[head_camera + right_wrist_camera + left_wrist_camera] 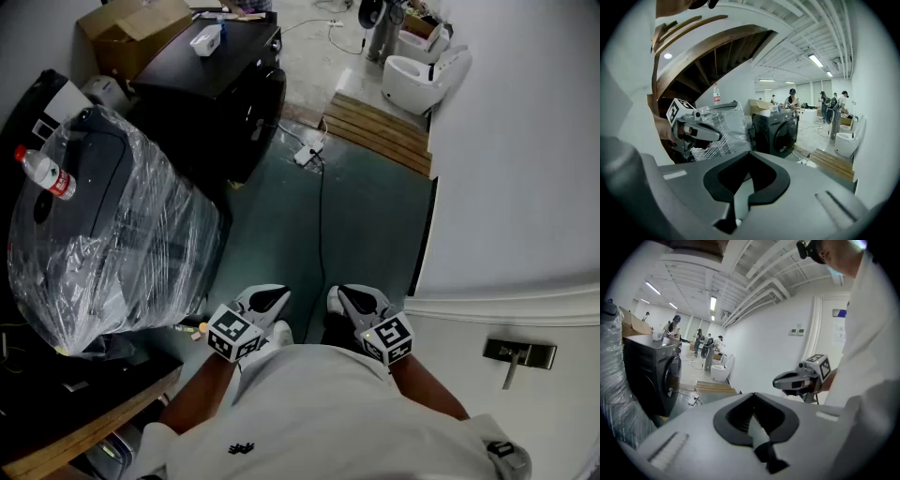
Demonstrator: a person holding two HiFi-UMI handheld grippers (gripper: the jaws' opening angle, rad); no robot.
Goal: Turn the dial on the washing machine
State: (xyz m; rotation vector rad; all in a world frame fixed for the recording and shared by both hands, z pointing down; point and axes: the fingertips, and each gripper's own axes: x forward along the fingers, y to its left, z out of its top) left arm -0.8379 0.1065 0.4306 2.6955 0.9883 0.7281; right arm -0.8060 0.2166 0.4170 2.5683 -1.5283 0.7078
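The dark front-loading washing machine (pixel 220 98) stands far ahead at the upper middle of the head view; its round door faces right, and I cannot make out its dial. It also shows in the left gripper view (pixel 651 380) and the right gripper view (pixel 776 131). Both grippers are held close to the person's body, well short of the machine. My left gripper (pixel 272 298) is shut with nothing in it. My right gripper (pixel 339 300) is shut and empty too. Each one shows in the other's view, jaws together: the right gripper (pixel 780 381) and the left gripper (pixel 715 136).
A second machine wrapped in clear plastic (pixel 112 225) stands at the left with a water bottle (pixel 42 173) on top. A cardboard box (pixel 136 28) sits behind. A power strip (pixel 307 153) with a cable lies on the floor, near wooden boards (pixel 380 131) and toilets (pixel 422 75). People stand far off.
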